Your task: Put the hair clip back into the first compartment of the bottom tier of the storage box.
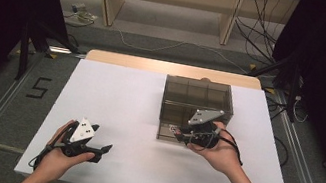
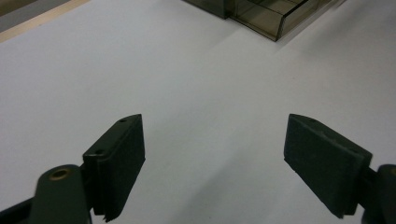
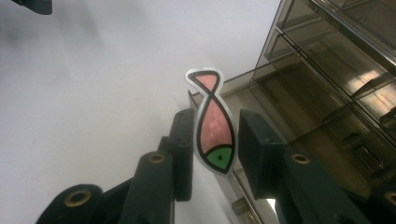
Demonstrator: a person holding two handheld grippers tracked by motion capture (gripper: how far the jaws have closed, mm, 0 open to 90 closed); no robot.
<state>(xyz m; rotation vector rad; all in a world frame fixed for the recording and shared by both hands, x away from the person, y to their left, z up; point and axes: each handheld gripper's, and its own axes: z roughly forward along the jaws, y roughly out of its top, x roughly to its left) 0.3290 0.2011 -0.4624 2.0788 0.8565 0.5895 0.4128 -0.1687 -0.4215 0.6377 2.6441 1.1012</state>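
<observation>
A flat fish-shaped piece [image 3: 214, 133], pink with a green head, black outline and white rim, stands on edge between the jaws of my right gripper [image 3: 217, 119], which is shut on it. In the high view that gripper [image 1: 178, 133] sits at the front left corner of a smoky see-through drawer box [image 1: 197, 100]. The box [image 3: 327, 70] shows several compartments just right of the jaws. My left gripper [image 1: 102, 140] rests low over the white table top [image 1: 125, 95] at the front left. Its jaws [image 2: 215, 140] stand wide open with nothing between them.
The box [image 2: 271, 18] lies far ahead of the left jaws. Behind the table, cables [image 1: 159, 45] trail on the floor by a wooden shelf frame [image 1: 171, 1]. Metal rails [image 1: 1, 103] run along both table sides.
</observation>
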